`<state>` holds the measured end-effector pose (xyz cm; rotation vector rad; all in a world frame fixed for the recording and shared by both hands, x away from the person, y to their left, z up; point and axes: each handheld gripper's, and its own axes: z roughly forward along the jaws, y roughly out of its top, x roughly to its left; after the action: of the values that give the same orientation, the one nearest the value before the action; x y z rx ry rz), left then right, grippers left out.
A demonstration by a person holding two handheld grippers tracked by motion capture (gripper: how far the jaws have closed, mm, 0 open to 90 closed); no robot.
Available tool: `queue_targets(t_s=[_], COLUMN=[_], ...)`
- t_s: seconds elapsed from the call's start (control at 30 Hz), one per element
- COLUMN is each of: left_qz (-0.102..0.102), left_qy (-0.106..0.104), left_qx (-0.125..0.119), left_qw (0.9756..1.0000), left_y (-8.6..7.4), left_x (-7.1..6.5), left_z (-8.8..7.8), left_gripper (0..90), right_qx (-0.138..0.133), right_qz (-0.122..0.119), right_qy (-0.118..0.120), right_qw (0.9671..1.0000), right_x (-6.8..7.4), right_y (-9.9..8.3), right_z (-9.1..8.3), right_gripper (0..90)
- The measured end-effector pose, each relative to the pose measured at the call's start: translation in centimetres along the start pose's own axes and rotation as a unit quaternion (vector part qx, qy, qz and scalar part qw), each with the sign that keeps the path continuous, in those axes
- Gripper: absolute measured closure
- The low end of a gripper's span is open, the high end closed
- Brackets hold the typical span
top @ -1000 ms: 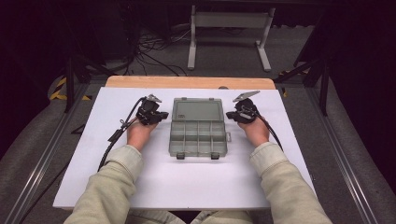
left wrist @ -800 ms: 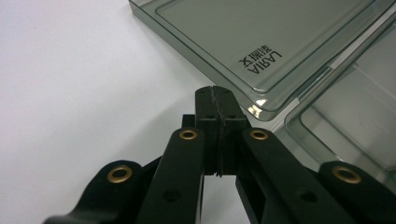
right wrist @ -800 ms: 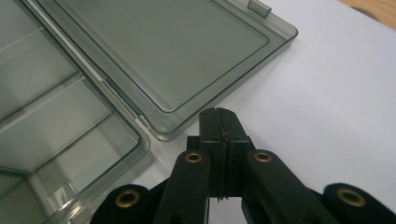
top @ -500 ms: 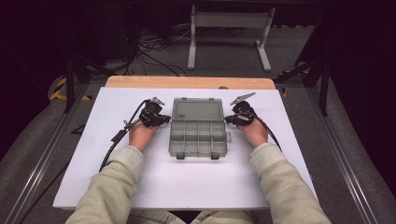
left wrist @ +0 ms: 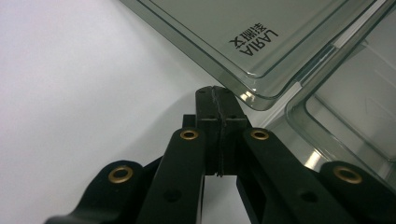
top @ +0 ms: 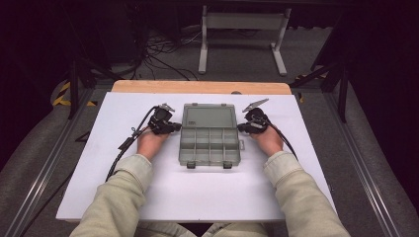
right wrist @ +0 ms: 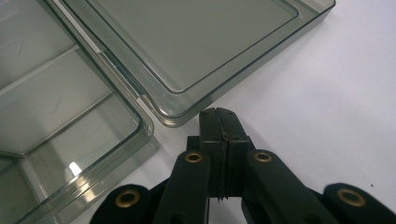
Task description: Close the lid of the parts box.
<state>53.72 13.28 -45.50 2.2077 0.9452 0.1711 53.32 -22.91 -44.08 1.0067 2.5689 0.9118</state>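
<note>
A clear grey plastic compartment box (top: pixel 210 148) lies open on the white table, its lid (top: pixel 208 117) folded flat on the far side. My left gripper (top: pixel 177 128) is shut and empty, with its tips at the box's left side near the hinge. In the left gripper view, the shut gripper (left wrist: pixel 215 92) sits right at the corner of the lid (left wrist: pixel 233 32), beside the tray (left wrist: pixel 355 116). My right gripper (top: pixel 240 128) is shut and empty at the box's right side. In the right gripper view, the gripper (right wrist: pixel 218 113) points at the corner of the lid (right wrist: pixel 187 42), next to the tray (right wrist: pixel 60 121). I cannot tell whether either gripper touches the lid.
The white table top (top: pixel 197 197) has bare room in front of the box and on both sides. A wooden strip (top: pixel 197 87) runs along its far edge. Cables (top: pixel 123 148) trail from the left gripper across the table. A metal stand (top: pixel 242 29) is on the floor beyond.
Both grippers have edged slightly inward toward the box's sides. The box has stayed in place.
</note>
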Motion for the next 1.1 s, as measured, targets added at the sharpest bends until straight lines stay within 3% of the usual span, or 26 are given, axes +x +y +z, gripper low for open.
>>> queue_targets(t_s=[0.57, 0.97, 1.1], left_qz=[-0.002, -0.007, -0.009], left_qy=[0.005, 0.011, 0.014], left_qx=[-0.013, -0.030, -0.025], left_qw=[0.9999, 0.9995, 0.9996], left_y=[0.1, 0.3, 0.7], left_x=[0.1, 0.4, 0.4], left_z=[0.4, 0.9, 1.0], left_gripper=[89.8, 89.9, 89.8], right_qx=[-0.009, -0.022, -0.026], right_qz=[-0.004, 0.008, 0.013], right_qy=[-0.005, -0.005, -0.005], right_qw=[0.9999, 0.9997, 0.9996], right_x=[-0.4, -0.8, -0.8], right_y=[0.4, 0.6, 0.6], right_z=[0.5, 1.0, 1.0], right_gripper=[90.0, 90.0, 90.0])
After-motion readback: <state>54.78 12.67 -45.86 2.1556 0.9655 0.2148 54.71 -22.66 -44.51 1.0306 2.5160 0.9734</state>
